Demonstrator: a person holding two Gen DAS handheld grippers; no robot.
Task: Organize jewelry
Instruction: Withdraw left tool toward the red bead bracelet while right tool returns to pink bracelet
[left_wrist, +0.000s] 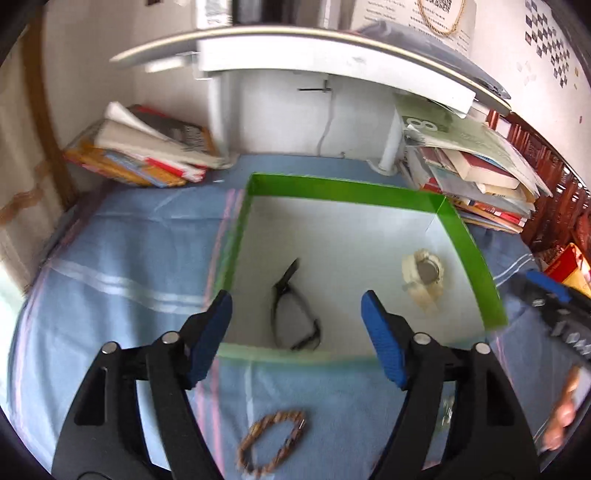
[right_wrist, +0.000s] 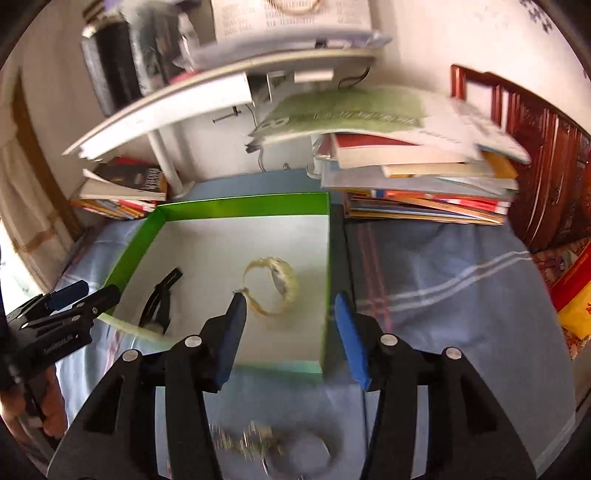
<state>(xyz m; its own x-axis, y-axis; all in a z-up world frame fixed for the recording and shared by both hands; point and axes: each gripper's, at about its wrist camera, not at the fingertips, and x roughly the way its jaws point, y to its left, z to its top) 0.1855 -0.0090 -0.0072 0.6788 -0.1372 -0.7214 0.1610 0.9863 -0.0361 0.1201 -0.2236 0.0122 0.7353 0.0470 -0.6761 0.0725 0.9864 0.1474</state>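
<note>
Fingers (left_wrist: 297, 321) and (right_wrist: 291, 325) spread, gripping nothing, above boxed black band (left_wrist: 291, 314), cream watch (right_wrist: 275, 290).

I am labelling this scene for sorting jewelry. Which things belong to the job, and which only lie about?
Job:
- green box
- cream watch
- dark watch
- beaded bracelet
- silver pieces
- left claw, right claw, both open

Lying about:
- book piles
- blue cloth
- white shelf

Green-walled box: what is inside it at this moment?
Inside the box lie a black watch and a cream watch, apart on its white floor. In the right wrist view, a gripper finger covers part of the cream strap; the nearest floor strip is hidden too.
</note>
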